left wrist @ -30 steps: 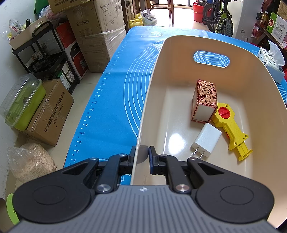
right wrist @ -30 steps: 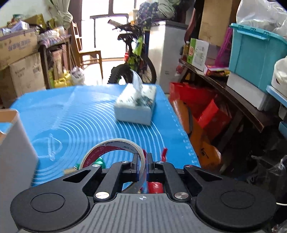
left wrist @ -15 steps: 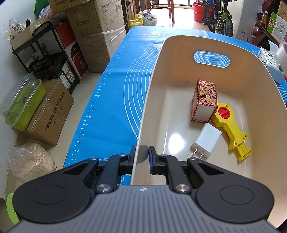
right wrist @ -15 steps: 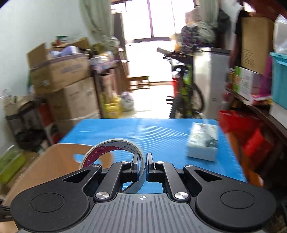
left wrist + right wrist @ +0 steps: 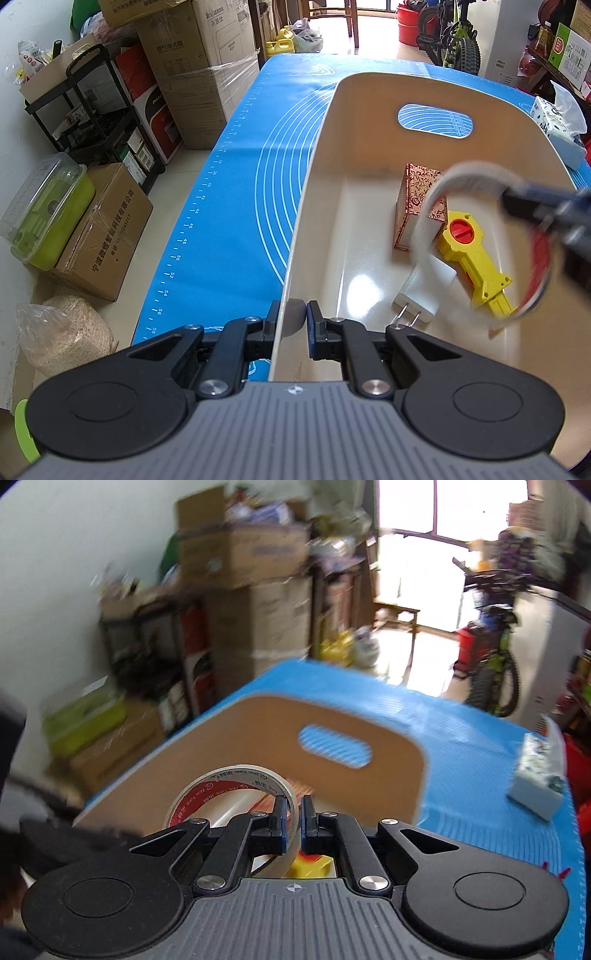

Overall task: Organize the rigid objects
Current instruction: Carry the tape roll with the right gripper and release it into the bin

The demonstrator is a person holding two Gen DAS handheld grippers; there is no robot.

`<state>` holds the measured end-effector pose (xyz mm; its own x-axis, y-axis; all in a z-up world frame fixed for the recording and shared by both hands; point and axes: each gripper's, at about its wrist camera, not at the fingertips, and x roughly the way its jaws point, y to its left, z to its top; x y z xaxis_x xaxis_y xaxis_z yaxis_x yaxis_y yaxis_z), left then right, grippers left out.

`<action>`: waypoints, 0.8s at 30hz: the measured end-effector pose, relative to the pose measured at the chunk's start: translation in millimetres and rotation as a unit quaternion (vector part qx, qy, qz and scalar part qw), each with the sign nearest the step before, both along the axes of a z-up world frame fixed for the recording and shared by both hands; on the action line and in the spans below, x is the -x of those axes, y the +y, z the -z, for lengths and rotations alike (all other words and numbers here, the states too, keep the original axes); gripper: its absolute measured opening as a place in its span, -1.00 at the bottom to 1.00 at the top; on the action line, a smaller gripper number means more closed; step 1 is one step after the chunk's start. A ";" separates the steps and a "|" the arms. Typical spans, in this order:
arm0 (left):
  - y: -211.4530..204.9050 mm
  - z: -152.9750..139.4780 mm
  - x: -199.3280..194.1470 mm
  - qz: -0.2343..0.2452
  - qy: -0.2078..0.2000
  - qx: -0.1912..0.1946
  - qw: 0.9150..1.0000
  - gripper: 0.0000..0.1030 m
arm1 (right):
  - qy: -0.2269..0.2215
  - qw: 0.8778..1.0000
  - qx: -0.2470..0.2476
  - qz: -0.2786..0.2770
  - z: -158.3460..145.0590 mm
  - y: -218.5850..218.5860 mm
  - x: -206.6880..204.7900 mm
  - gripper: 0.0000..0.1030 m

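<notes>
Two grippers work the cream bin (image 5: 321,192): the left gripper (image 5: 293,325) is clamped on its near rim, while the right gripper (image 5: 291,825), closed on the clear tape roll (image 5: 229,790), hangs over the bin's open inside, directly beneath its fingertips.

The left wrist view sits close at the near wall of the cream bin (image 5: 369,122), looking steeply down into it and along the blue mat (image 5: 236,221) on the tabletop. The right wrist view, motion-blurred, looks less steeply from the bin's right side towards its handle cutout (image 5: 334,746). Both share the bin, mat, tissue box (image 5: 539,779) and stacked cartons (image 5: 199,74).
</notes>
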<state>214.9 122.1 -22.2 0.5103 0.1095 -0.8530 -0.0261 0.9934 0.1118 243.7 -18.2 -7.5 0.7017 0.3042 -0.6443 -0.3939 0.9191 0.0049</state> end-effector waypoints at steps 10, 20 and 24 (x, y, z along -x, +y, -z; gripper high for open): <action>0.2 -0.2 0.1 0.000 0.000 0.000 1.000 -0.71 | 0.081 0.991 0.085 -0.059 32.8 34.0 4.9 -0.65; 1.6 0.3 0.9 -0.001 0.001 -0.002 1.000 -0.70 | 0.059 0.996 0.044 -0.047 15.0 11.5 4.4 0.01; 1.5 0.1 0.8 -0.001 0.001 -0.002 1.000 -0.70 | 0.027 0.999 0.007 -0.015 -6.7 -16.0 5.1 0.12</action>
<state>214.1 123.6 -22.2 0.5087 0.1146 -0.8533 -0.0278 0.9928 0.1167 238.6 -34.1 -0.8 0.6563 0.3151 -0.6856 -0.4211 0.9069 0.0137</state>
